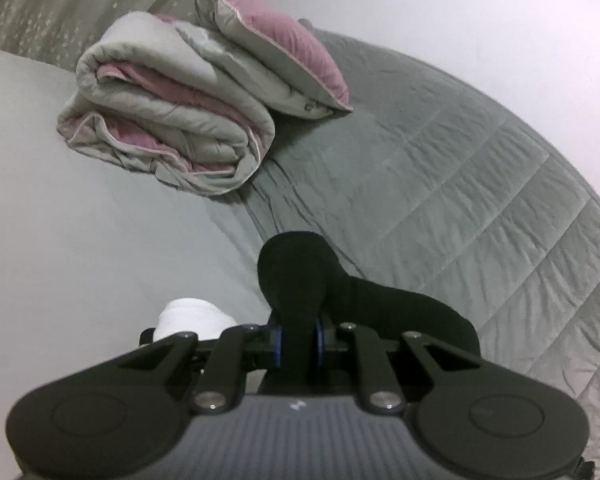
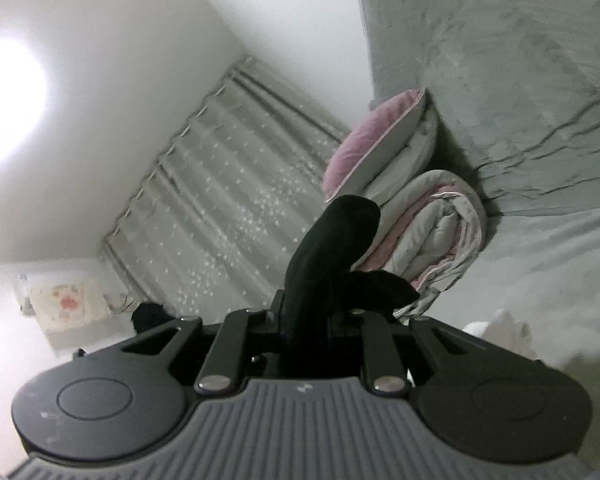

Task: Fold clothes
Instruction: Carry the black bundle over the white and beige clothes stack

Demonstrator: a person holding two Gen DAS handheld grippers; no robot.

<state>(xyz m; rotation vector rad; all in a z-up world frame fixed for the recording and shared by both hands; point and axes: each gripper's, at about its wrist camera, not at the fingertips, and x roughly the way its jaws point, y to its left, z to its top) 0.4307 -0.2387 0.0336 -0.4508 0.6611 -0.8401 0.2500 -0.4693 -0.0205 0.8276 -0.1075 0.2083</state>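
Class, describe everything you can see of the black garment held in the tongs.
The black garment is soft, matte, plain cloth, possibly a sock. The left tongs are shut on it; one rounded end stands up, another part trails right over the grey bed. The right tongs also pinch black cloth, lifted; whether it is the same piece is unclear.

You see a matt black knit sock [image 1: 300,272] pinched between matt black plastic fingers [image 1: 278,340] with shiny metal pivot pins [image 1: 210,400]. Your quilt [image 1: 480,184] is stitched grey cloth, creased, beside a smooth sheet [image 1: 80,240]. The folded duvet [image 2: 432,224] looks soft, grey and pink cloth.
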